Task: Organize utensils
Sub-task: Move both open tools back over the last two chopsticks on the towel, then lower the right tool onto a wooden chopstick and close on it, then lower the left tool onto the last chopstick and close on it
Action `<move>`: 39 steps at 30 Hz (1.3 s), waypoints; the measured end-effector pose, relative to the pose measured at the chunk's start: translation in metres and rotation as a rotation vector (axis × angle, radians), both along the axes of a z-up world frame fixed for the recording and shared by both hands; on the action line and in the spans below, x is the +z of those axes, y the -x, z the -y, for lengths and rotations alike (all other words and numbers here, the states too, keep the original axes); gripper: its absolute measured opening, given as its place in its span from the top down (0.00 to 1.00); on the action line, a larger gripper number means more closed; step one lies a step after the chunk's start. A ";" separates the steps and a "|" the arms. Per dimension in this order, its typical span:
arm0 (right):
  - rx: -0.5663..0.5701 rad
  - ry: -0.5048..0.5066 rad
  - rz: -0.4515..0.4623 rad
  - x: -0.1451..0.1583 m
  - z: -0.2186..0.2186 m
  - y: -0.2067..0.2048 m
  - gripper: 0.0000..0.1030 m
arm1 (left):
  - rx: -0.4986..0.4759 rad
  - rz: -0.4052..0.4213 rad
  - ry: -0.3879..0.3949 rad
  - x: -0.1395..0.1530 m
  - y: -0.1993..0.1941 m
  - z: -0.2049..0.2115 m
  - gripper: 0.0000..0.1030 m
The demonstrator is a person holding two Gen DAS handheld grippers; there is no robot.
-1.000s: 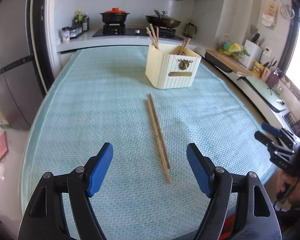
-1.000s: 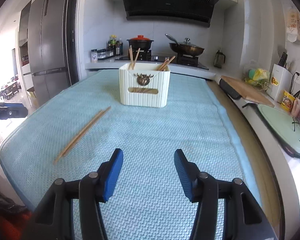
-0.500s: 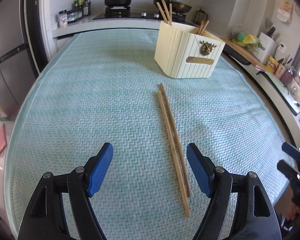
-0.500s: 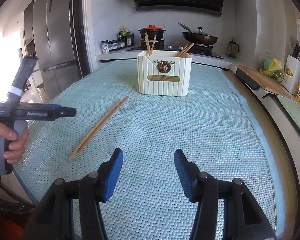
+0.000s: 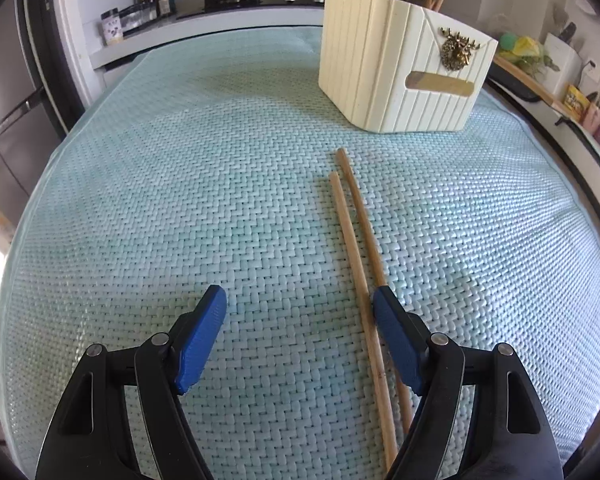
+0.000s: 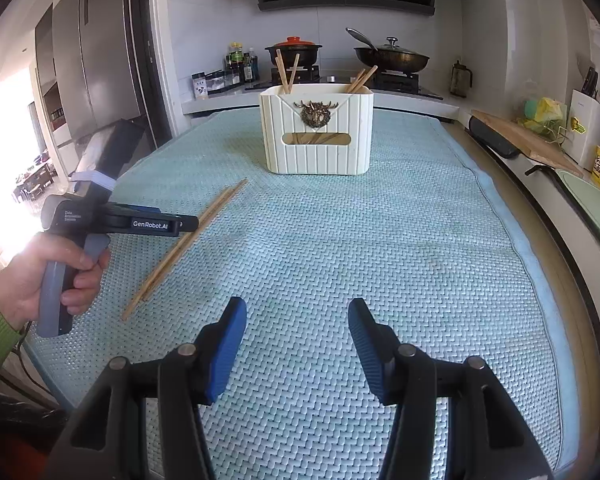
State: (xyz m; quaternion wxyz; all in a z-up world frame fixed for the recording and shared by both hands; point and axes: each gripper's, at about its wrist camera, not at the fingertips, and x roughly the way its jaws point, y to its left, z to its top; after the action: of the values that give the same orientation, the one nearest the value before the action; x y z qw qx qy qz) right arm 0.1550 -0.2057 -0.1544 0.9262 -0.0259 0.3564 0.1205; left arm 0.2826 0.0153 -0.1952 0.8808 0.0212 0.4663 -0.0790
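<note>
A pair of wooden chopsticks [image 5: 354, 224] lies side by side on the light blue woven mat [image 5: 180, 184]; it also shows in the right wrist view [image 6: 188, 240]. My left gripper [image 5: 300, 300] is open and low over the mat, its right finger [image 5: 396, 340] over the near part of the pair; it shows from the side in the right wrist view [image 6: 188, 223]. A cream ribbed utensil holder [image 5: 400, 76] with chopsticks in it stands beyond; it also shows in the right wrist view [image 6: 316, 132]. My right gripper [image 6: 296, 312] is open and empty above the mat's near middle.
A counter with a stove, a red-lidded pot [image 6: 294, 50] and a wok [image 6: 392, 58] runs behind the table. Spice jars [image 6: 220, 80] stand at its left. A fridge [image 6: 96, 60] stands at the left, and a cutting board [image 6: 528, 140] and sink area at the right.
My left gripper has moved forward and down to the chopsticks, its right finger now over them. My right gripper has shifted slightly; the left hand has come further into its view.
</note>
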 end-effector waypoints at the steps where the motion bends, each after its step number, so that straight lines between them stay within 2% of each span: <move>1: 0.004 0.003 -0.002 0.000 -0.001 -0.001 0.47 | 0.002 0.009 -0.025 0.000 0.000 0.001 0.25; 7: 0.072 -0.010 -0.038 -0.002 -0.022 -0.020 0.48 | 0.033 -0.004 -0.008 0.001 0.005 -0.025 0.25; 12: 0.184 -0.064 -0.100 -0.012 -0.066 -0.066 0.50 | 0.081 -0.010 0.093 0.011 0.018 -0.058 0.25; 14: 0.246 -0.070 -0.128 -0.021 -0.091 -0.086 0.57 | 0.117 0.005 0.123 0.019 0.025 -0.070 0.25; 16: 0.294 -0.059 -0.152 -0.031 -0.117 -0.101 0.59 | 0.153 0.019 0.146 0.025 0.030 -0.083 0.25; 17: 0.312 -0.040 -0.163 -0.037 -0.128 -0.107 0.64 | 0.169 0.026 0.152 0.028 0.033 -0.088 0.25; 18: 0.321 0.005 -0.175 -0.044 -0.139 -0.111 0.69 | 0.181 0.031 0.156 0.030 0.035 -0.093 0.25; 19: 0.319 0.060 -0.189 -0.050 -0.148 -0.113 0.83 | 0.190 0.034 0.158 0.031 0.039 -0.096 0.25; 21: 0.294 0.135 -0.161 -0.051 -0.154 -0.109 0.88 | 0.198 0.038 0.154 0.033 0.045 -0.098 0.25; 26: 0.201 0.205 -0.146 -0.052 -0.131 -0.088 0.94 | 0.170 0.038 0.139 0.032 0.051 -0.087 0.25; 32: 0.026 0.245 -0.178 -0.053 -0.064 -0.055 0.94 | 0.103 0.021 0.132 0.028 0.057 -0.062 0.25; 36: -0.031 0.246 -0.195 -0.050 -0.027 -0.032 0.93 | 0.063 -0.002 0.147 0.025 0.054 -0.052 0.25; 37: -0.032 0.225 -0.193 -0.048 -0.021 -0.028 0.93 | 0.055 -0.007 0.148 0.025 0.051 -0.049 0.25; 39: -0.026 0.186 -0.197 -0.044 -0.013 -0.028 0.81 | 0.038 -0.017 0.142 0.023 0.043 -0.043 0.25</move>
State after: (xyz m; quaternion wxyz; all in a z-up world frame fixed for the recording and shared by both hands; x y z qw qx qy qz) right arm 0.1833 -0.1926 -0.1986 0.8819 -0.0949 0.4554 0.0771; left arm 0.2397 0.0588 -0.1717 0.8774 -0.0506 0.4674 -0.0954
